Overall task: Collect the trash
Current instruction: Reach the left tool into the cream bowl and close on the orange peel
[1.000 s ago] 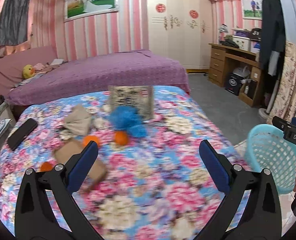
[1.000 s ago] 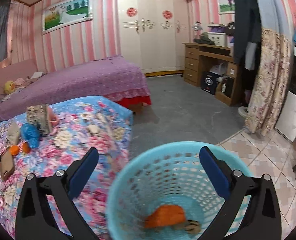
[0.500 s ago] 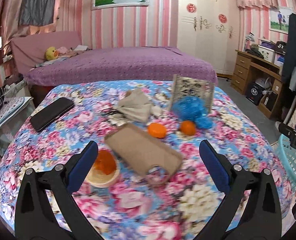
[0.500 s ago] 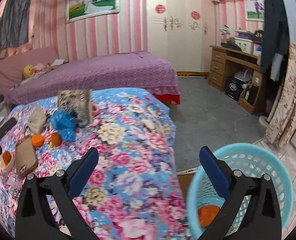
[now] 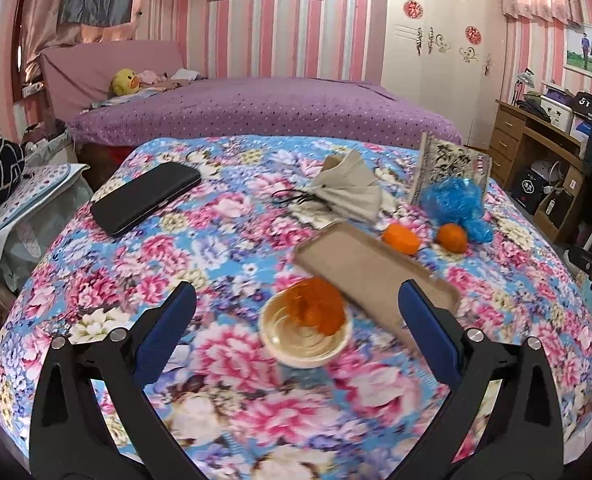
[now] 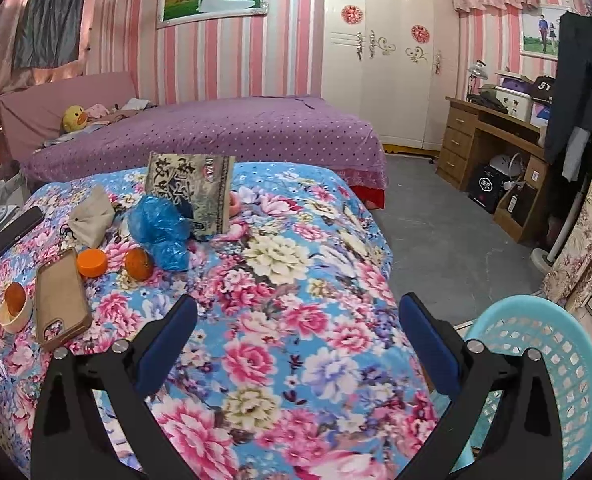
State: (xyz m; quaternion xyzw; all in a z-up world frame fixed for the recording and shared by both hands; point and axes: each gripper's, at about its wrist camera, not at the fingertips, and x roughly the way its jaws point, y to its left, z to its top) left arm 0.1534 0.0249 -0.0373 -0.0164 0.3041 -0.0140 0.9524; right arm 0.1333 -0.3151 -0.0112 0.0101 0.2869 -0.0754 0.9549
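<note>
A small cream bowl (image 5: pixel 306 332) holding orange peel (image 5: pixel 318 309) lies on the floral bedspread (image 5: pixel 231 248), between and just beyond the open fingers of my left gripper (image 5: pixel 296 316). A tan phone case (image 5: pixel 372 270) lies beside it, then an orange lid (image 5: pixel 400 239), an orange fruit (image 5: pixel 452 238) and a crumpled blue plastic bag (image 5: pixel 454 200). My right gripper (image 6: pixel 296 320) is open and empty above the bed's right part. The light blue basket (image 6: pixel 544 364) stands on the floor at the lower right of the right wrist view. There the bowl (image 6: pixel 13 314) sits far left.
A black phone (image 5: pixel 145 198) lies at the left of the bed, with a grey cloth pouch (image 5: pixel 350 188) and a patterned carton (image 5: pixel 452 168) further back. A purple bed (image 6: pixel 215 132) stands behind. A wooden desk (image 6: pixel 492 136) and grey floor (image 6: pixel 448 240) are on the right.
My left gripper has swung left and come closer to the bowl with peel. My right gripper has swung from over the basket towards the bed; the basket now sits at the lower right edge.
</note>
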